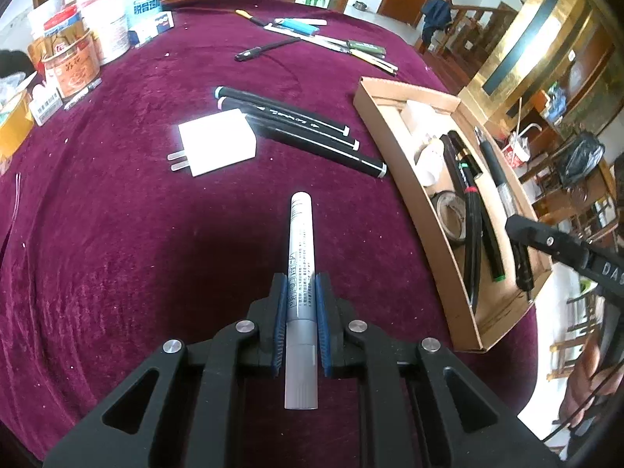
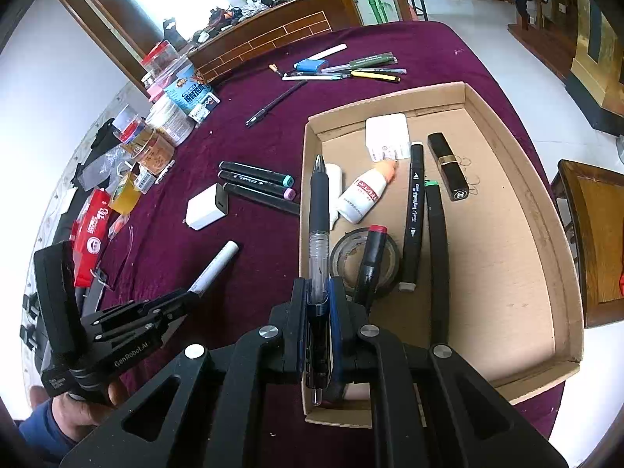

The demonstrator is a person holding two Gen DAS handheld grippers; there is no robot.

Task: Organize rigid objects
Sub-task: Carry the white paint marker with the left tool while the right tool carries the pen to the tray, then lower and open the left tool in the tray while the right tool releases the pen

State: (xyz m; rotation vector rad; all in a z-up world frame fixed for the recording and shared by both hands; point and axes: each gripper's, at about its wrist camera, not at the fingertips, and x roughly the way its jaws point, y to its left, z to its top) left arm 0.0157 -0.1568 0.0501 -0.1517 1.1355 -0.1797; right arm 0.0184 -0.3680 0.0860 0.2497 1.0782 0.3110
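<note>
Silver marker (image 1: 301,273) sits clamped in the left gripper (image 1: 300,304), blue pads pinching its barrel near the middle, the long white end poking out ahead of the fingertips over the purple tablecloth (image 1: 117,253). The cardboard tray (image 1: 460,292) lies off to that claw's right, well apart. Over on the other side, the right gripper (image 2: 319,296) is closed on a clear-barrelled ballpoint pen (image 2: 319,210), tip jutting forward past the fingertips, hanging right above the tray's near left wall (image 2: 302,234).

Here's the worry: that pen sits on the tray's edge line, so a release now could bounce it off the wall onto the cloth. It could also land across the tape roll (image 2: 351,253) and red-capped marker (image 2: 372,253) just ahead of the claw and roll. The silver marker is held along the jaw line, so it may slide out lengthwise if tilted steeply. Ahead of the left claw, the white charger (image 1: 218,142) and three black markers (image 1: 300,132) wait.
</note>
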